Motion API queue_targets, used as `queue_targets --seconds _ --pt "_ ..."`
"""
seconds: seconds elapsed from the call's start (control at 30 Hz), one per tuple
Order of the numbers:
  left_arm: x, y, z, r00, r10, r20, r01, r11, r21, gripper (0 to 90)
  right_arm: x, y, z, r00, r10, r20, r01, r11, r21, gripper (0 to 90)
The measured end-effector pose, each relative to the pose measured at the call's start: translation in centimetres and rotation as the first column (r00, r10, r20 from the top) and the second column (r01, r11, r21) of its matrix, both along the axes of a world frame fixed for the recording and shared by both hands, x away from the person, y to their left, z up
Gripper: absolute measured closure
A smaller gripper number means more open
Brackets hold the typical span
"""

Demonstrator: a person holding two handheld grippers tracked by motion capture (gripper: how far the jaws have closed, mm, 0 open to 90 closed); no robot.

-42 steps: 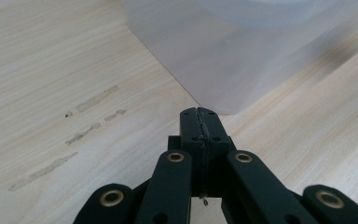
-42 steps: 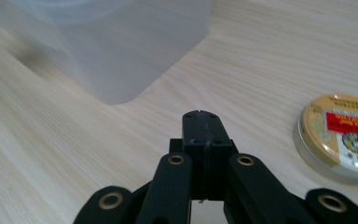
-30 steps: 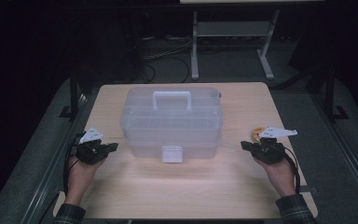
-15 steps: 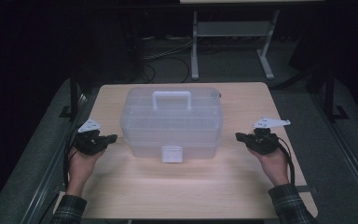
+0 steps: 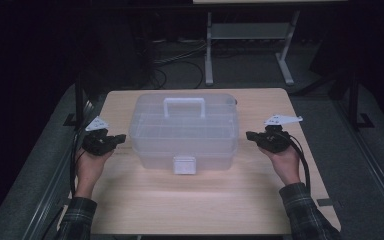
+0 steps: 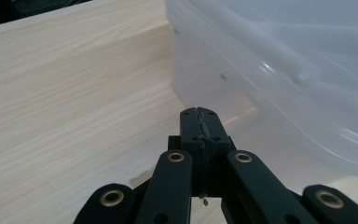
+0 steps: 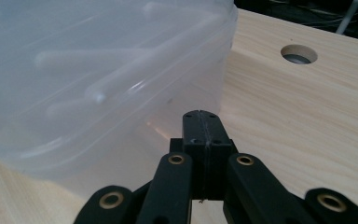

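Observation:
A translucent plastic storage box [image 5: 185, 132] with a white carry handle [image 5: 183, 105] and a white front latch [image 5: 184, 164] stands in the middle of the wooden table [image 5: 195, 200]. My left gripper [image 5: 121, 137] is shut and empty, held just off the box's left side, tips pointing at it. My right gripper [image 5: 250, 135] is shut too, close to the box's right side. In the left gripper view the closed jaws [image 6: 200, 122] point at the box's lower wall [image 6: 279, 74]. The right gripper view has the closed jaws [image 7: 201, 122] near the box's corner [image 7: 121, 79].
A round cable hole [image 7: 299, 53] lies in the tabletop past the box on the right. A metal stand [image 5: 245, 45] and loose cables [image 5: 180, 62] are on the dark floor behind the table. Bare tabletop stretches in front of the box.
Both hands have moved inward and away from the table's near edge, bringing the shut grippers closer to the box's two sides. The box has stayed put.

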State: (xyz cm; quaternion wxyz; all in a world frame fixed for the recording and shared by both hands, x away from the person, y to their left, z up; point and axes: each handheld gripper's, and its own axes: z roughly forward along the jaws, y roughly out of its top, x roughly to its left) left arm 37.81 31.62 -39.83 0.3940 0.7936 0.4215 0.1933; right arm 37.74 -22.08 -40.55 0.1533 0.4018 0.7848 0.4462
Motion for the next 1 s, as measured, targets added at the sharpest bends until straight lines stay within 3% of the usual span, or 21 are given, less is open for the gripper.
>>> queue_targets --seconds 0.37,0.77,0.83,1.0 --pt "2.4 -1.1 -1.3 0.9999 0.0 -0.017 -0.001 0.9997 -0.025 90.0 2.7 2.1 -1.4 0.9991 0.026 -0.033 -0.026 1.0 -0.003 90.0" --pt "3.6 -2.8 -2.0 0.9993 -0.034 -0.019 0.033 0.9984 -0.046 90.0 3.6 2.8 -2.0 0.9984 0.024 -0.051 -0.024 1.0 -0.009 90.0" --pt "3.7 -3.2 -2.1 0.9993 -0.035 -0.017 0.034 0.999 -0.029 90.0 3.7 3.0 -2.1 0.9978 0.024 -0.061 -0.025 1.0 -0.008 90.0" --pt "3.9 -3.0 -2.3 0.999 -0.035 -0.027 0.034 0.9979 -0.055 90.0 3.9 3.0 -2.2 0.9982 0.022 -0.057 -0.022 1.0 -0.008 90.0"
